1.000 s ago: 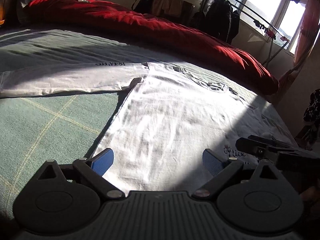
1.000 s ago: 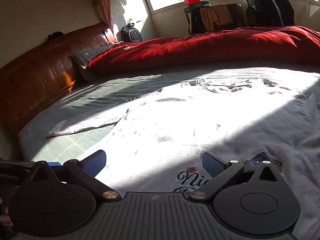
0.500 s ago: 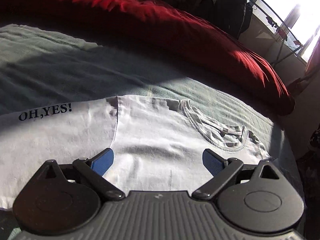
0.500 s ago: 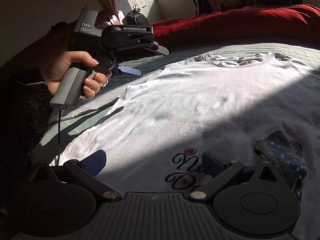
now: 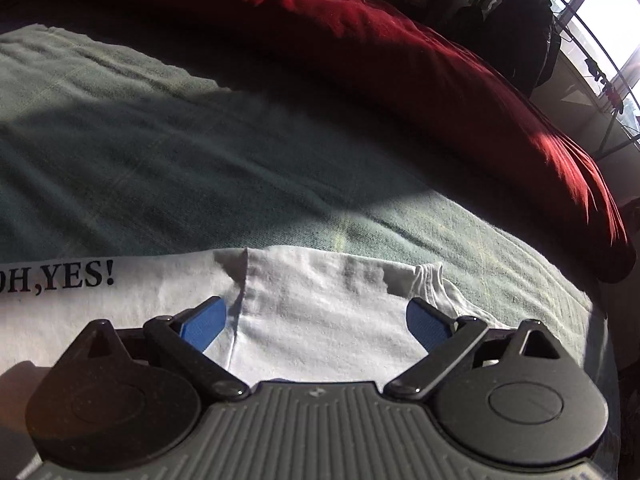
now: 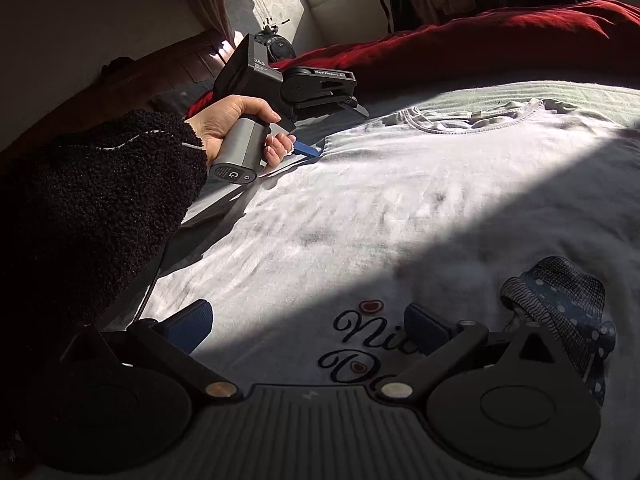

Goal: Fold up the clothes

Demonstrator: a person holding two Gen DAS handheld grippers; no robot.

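**Both grippers low over a white T-shirt on the bed**

While sunlight cuts across the bed (image 5: 168,168), a white T-shirt (image 6: 400,208) lies spread flat on its green cover, collar toward the red quilt (image 5: 400,52). The left gripper (image 5: 316,320) sits at the shirt's shoulder edge, jaws wide apart and holding nothing, with the neckline just beside its right finger. A second white shirt (image 5: 80,304) printed "OH,YES!" lies touching on the left. The right gripper (image 6: 308,326) hovers low over the printed chest, jaws likewise spread and empty. A hand (image 6: 236,124) in a black fleece sleeve (image 6: 100,192) holds the left gripper's handle.
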